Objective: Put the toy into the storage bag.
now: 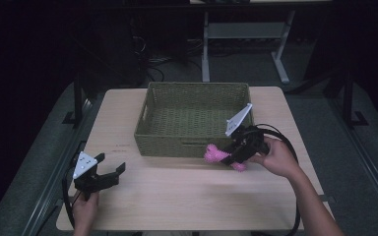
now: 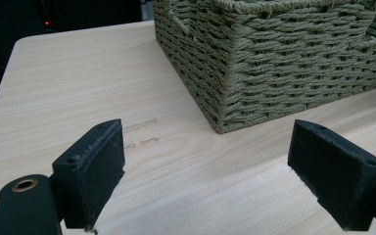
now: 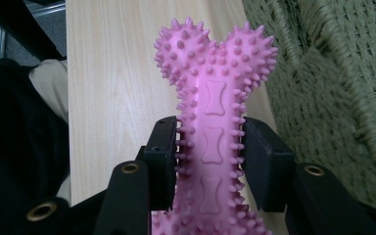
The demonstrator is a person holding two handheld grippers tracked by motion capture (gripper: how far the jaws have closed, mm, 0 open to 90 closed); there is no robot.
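Beside basket (image 1: 192, 142), right hand-held gripper (image 1: 229, 158) clamps pink bone toy (image 1: 216, 155) crosswise.

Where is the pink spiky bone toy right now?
The pink bone toy is clamped in the right gripper, just in front of the woven basket, right of centre in the high view.

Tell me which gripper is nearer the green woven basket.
Right. The right gripper, shut on the pink bone toy, is against the basket front wall; the left gripper sits apart, open.
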